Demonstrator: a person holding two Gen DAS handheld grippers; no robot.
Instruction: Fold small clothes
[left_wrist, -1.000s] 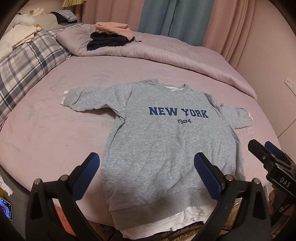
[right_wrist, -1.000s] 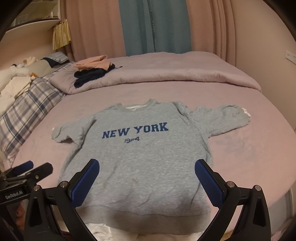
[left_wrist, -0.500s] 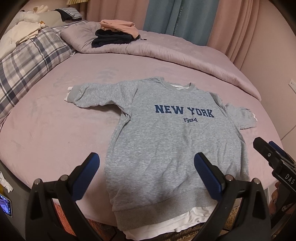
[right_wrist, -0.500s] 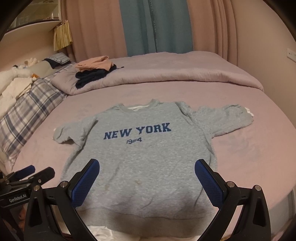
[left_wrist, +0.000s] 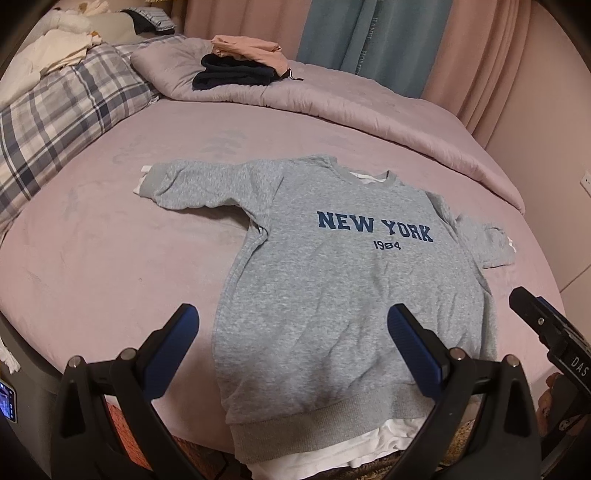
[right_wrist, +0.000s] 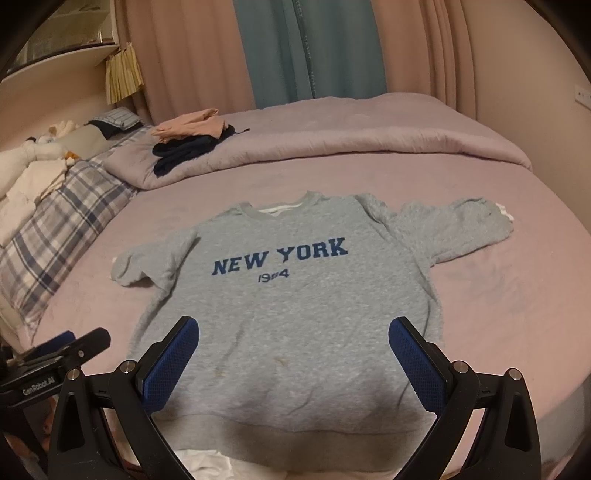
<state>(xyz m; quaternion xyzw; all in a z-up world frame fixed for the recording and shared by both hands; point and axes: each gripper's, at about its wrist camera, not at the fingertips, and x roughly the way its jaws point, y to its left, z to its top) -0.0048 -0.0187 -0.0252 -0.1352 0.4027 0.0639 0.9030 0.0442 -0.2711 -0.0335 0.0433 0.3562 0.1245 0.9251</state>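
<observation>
A grey "NEW YORK 1984" sweatshirt (left_wrist: 343, 280) lies flat, front up, on the pink bed, both sleeves spread out, a white lining showing below its hem. It also shows in the right wrist view (right_wrist: 295, 295). My left gripper (left_wrist: 291, 332) is open and empty above the hem's left part. My right gripper (right_wrist: 293, 343) is open and empty above the lower middle of the sweatshirt. The right gripper shows at the right edge of the left wrist view (left_wrist: 546, 328); the left gripper shows at the left edge of the right wrist view (right_wrist: 62, 350).
A folded pink and dark clothes pile (left_wrist: 240, 62) sits on the rolled purple duvet (left_wrist: 369, 107) at the back. A plaid pillow (left_wrist: 62, 118) lies at the left. The bed's front edge (left_wrist: 192, 432) is just below the hem. Curtains hang behind.
Both grippers have shifted slightly forward over the bed; the sweatshirt sits a little further right in the left wrist view. The sweatshirt itself has not moved. Both stay open.
</observation>
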